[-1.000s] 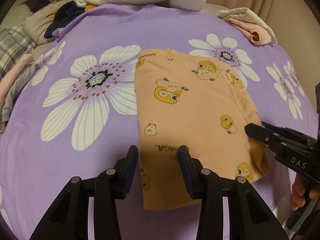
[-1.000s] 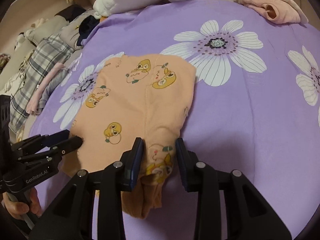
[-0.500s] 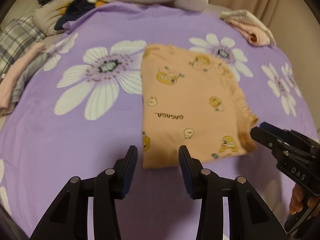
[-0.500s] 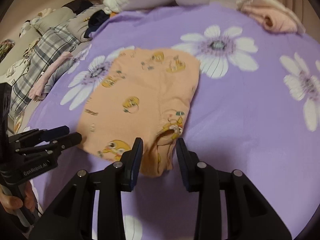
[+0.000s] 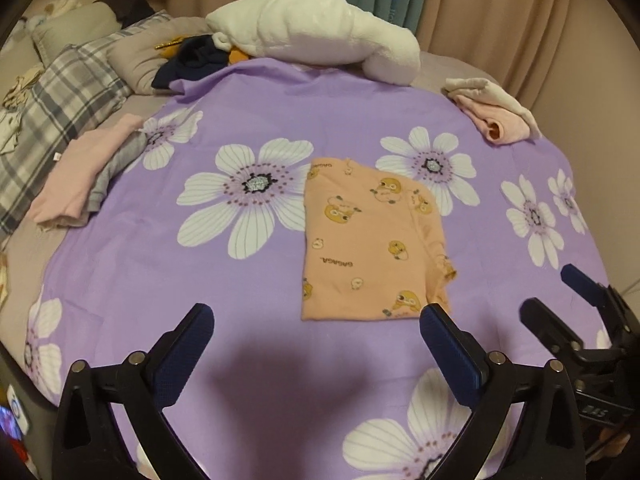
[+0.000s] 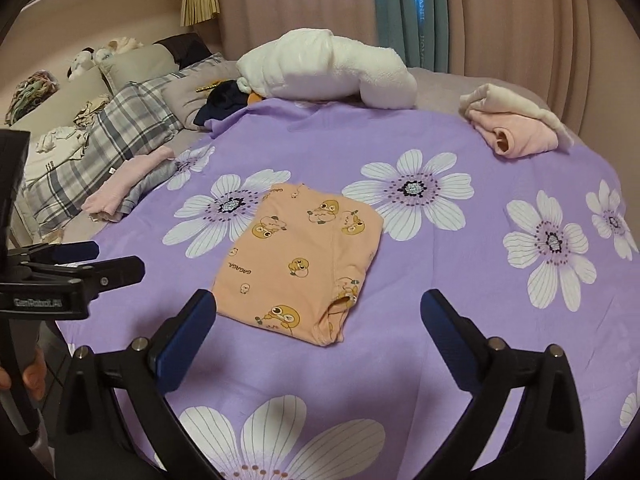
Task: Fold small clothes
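Ahead of both grippers: orange garment, folded flat on bed. Left gripper and right gripper now spread wide, empty, pulled back. Fold judged complete.

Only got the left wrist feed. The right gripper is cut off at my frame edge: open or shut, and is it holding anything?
Observer: The right gripper is wide open and holds nothing. The folded orange garment lies flat ahead of it.
Operator: Is my left gripper clear of the cloth?
Observer: Yes. In the right wrist view the left gripper sits off the garment's left side, open, with bare purple sheet between them.
Operator: Is the near edge neat?
Observer: Mostly. The near right corner shows stacked layers with a cuff opening gaping slightly.
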